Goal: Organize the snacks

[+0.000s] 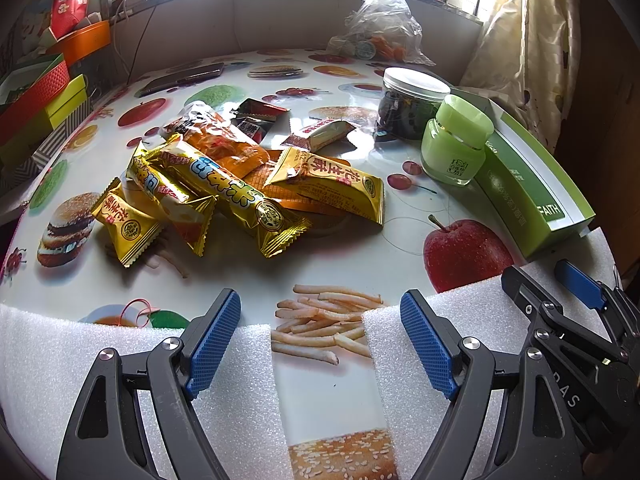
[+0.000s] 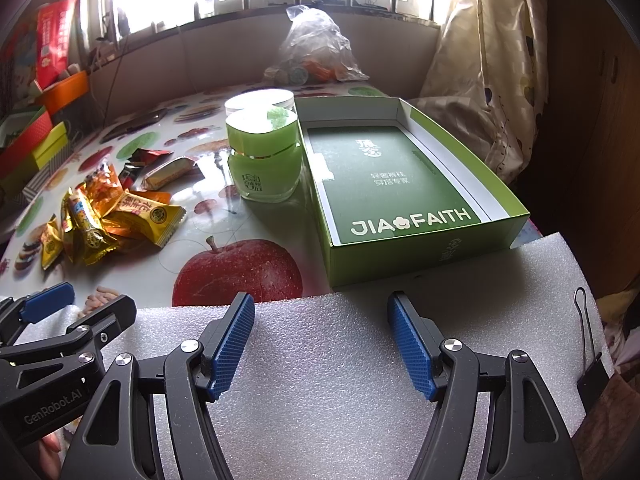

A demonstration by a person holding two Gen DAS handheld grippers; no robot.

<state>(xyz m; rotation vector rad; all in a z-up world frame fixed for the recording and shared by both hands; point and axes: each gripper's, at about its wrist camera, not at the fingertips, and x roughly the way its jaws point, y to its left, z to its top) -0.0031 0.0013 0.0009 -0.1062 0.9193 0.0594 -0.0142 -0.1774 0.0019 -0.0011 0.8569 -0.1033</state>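
Task start, nothing grasped. Snack pile [image 1: 224, 184] on desk [image 1: 360, 248], left of green box [image 2: 404, 184], well apart. Left hand-held gripper [image 1: 320, 344] spread wide, empty; right hand-held gripper [image 2: 320, 344] likewise. Next, likely: reach pile, pinch one packet.

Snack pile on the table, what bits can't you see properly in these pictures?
- Snack pile: the lower packets are covered by the gold wrappers on top in the left wrist view; a count is impossible.
- Clear jar: almost hidden behind the green jar in the right wrist view.
- Plastic bag: contents too small and glare-washed.
- Green box: its inside is unseen from the left wrist view.
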